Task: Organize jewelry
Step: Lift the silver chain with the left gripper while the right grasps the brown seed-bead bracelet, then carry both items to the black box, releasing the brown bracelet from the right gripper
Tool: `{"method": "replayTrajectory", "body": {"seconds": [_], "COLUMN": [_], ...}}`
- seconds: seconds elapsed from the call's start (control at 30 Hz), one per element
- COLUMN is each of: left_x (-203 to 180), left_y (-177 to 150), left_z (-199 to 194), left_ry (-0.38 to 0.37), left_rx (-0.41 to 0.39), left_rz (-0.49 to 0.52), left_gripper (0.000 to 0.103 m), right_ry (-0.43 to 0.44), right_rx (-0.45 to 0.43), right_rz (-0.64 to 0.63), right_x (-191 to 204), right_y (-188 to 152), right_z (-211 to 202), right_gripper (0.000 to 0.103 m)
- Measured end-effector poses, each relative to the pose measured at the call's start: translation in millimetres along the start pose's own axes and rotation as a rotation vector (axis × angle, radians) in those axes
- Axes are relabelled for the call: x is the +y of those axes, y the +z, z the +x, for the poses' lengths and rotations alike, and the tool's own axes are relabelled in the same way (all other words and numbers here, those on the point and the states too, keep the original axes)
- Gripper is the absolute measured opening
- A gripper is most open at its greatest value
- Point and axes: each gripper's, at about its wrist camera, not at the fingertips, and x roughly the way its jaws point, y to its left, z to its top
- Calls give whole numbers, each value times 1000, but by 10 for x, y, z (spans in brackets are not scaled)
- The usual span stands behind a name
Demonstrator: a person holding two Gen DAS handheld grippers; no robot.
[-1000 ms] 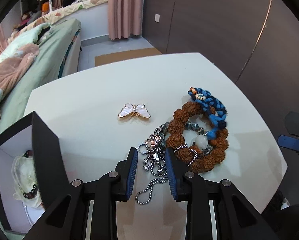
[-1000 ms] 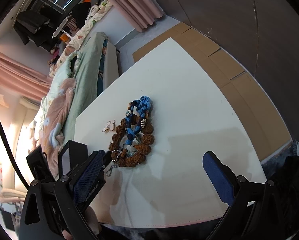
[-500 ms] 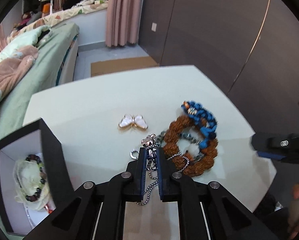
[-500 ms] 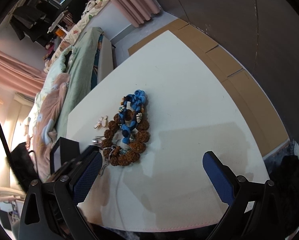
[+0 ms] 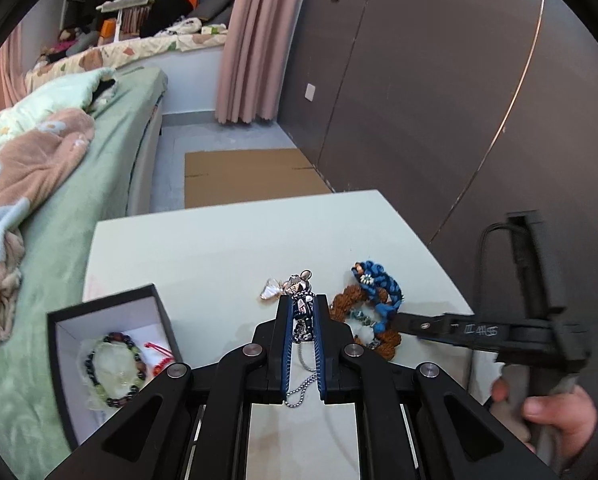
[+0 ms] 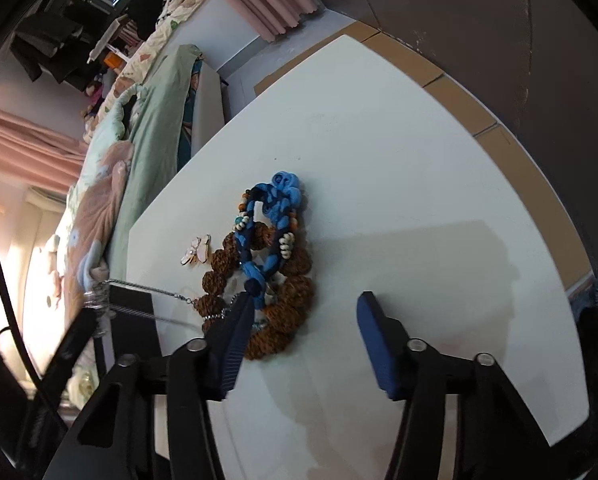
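My left gripper (image 5: 302, 308) is shut on a silver chain necklace with a metal pendant (image 5: 301, 304), lifted above the white table (image 5: 219, 256); its chain (image 6: 147, 289) stretches back to the jewelry pile. The pile holds a brown bead bracelet (image 6: 295, 292) and a blue braided cord bracelet (image 6: 277, 208); both show in the left wrist view (image 5: 379, 292). A pearl butterfly brooch (image 6: 197, 250) lies beside them. My right gripper (image 6: 305, 328) is open, its left finger (image 6: 239, 332) over the brown beads.
An open black box (image 5: 111, 332) with a dark bead bracelet (image 5: 115, 364) and a red cord sits at the table's left. A bed with green and pink bedding (image 5: 59, 168) stands left of the table. A dark wall (image 5: 439, 100) is at the right.
My left gripper closed on the silver necklace and lifted it up and back from the pile. My right gripper moved in over the brown beads, staying open.
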Motion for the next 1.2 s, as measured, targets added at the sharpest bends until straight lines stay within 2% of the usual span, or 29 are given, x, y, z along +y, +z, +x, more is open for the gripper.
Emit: {"method": "replayTrajectory", "body": {"seconds": [0.17, 0.3, 0.4, 0.43, 0.5, 0.63, 0.67, 0.9, 1.03, 1.2], "left_x": [20, 14, 28, 35, 52, 103, 110, 135, 169, 238], "left_y": [92, 133, 154, 160, 172, 239, 258, 332, 356, 441], "left_z": [-224, -370, -474, -507, -585, -757, -799, -1144, -1315, -1500], "left_ry": [-1, 4, 9, 10, 9, 8, 8, 7, 10, 10], "left_rx": [-33, -54, -70, -75, -85, -120, -128, -184, -208, -241], "left_rz": [3, 9, 12, 10, 2, -17, -21, -13, -15, -14], "left_gripper": [10, 10, 10, 10, 10, 10, 10, 10, 9, 8], "right_ry": [-80, -142, -128, -119, -124, -15, 11, 225, 299, 346], "right_rx": [-13, -19, 10, 17, 22, 38, 30, -54, -73, -94], "right_rz": [-71, -123, -136, -141, -154, -89, -74, 8, 13, -2], "right_x": [171, 286, 323, 326, 329, 216, 194, 136, 233, 411], "right_y": [20, -5, -47, -66, -96, -134, -153, -200, -237, -336], "right_z": [96, 134, 138, 136, 136, 99, 67, -273, -391, -445], "right_gripper": [43, 43, 42, 40, 26, 25, 20, 20, 20, 20]}}
